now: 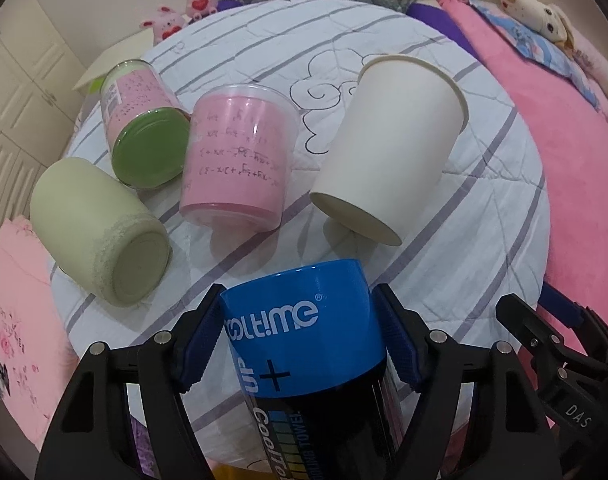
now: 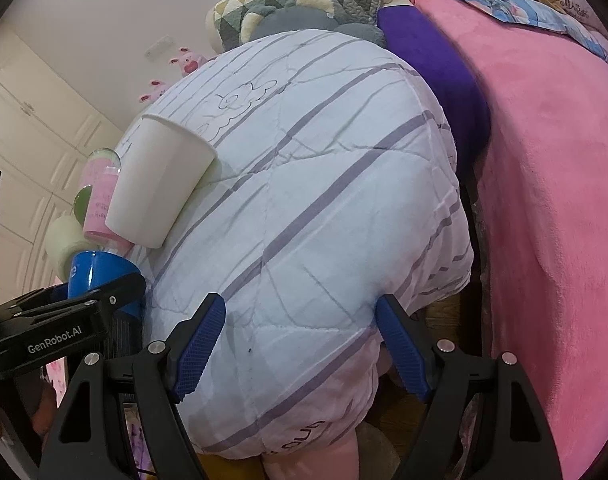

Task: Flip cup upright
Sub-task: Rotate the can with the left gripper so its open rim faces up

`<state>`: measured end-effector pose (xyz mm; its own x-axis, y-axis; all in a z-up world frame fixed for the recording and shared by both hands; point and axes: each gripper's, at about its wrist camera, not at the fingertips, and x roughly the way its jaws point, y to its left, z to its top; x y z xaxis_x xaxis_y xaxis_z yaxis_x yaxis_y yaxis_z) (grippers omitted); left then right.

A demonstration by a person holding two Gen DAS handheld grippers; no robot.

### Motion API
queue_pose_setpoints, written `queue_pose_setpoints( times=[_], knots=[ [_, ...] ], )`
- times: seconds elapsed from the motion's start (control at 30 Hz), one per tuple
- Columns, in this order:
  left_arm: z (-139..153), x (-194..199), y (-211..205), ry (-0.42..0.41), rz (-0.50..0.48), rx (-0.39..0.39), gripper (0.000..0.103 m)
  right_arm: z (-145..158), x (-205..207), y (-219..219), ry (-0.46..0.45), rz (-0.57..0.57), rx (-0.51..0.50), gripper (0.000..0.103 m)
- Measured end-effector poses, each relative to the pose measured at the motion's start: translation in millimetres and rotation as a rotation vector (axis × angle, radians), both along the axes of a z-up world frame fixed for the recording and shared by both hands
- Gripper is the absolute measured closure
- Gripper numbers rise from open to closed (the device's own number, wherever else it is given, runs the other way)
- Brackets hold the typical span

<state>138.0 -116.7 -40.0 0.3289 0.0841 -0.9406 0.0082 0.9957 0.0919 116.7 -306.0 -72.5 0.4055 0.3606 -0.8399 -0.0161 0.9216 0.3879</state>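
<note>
My left gripper [image 1: 299, 340] is pinching the blue-capped dark cylindrical cup [image 1: 304, 332], not yet upright; my right gripper [image 2: 299, 348] is hanging spread, empty.

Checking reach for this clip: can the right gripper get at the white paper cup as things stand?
Probably yes: the right gripper is open and empty, and only bare quilt lies between it and the white paper cup, off to its left.

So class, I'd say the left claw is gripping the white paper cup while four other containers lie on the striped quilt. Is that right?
Not quite. The left claw is gripping the blue canister, not the white paper cup, as the left wrist view shows. That cup lies untouched on the striped quilt. The rest holds: four other containers lie on the quilt.
</note>
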Motion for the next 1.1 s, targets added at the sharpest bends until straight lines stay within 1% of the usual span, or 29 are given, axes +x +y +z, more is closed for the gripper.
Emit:
queue_pose_setpoints(
  times=[0.13,0.3,0.67,1.1],
  knots=[
    [2.1,0.3,-0.3,-0.005,-0.001,0.004,0.028,0.5,-0.1,1.1,0.002,0.001,-0.004,0.024],
    [8.0,-2.9,0.6,-0.030,-0.003,0.015,0.028,2.8,-1.0,4.0,-0.001,0.005,-0.010,0.024],
    [34.0,-1.9,5.2,-0.137,-0.016,0.054,0.029,12.7,-0.8,11.7,-0.021,0.011,-0.018,0.024],
    [56.6,-11.5,8.1,-0.227,-0.027,0.075,0.030,24.0,-4.0,22.4,-0.042,0.033,-0.038,0.024]
  ],
)
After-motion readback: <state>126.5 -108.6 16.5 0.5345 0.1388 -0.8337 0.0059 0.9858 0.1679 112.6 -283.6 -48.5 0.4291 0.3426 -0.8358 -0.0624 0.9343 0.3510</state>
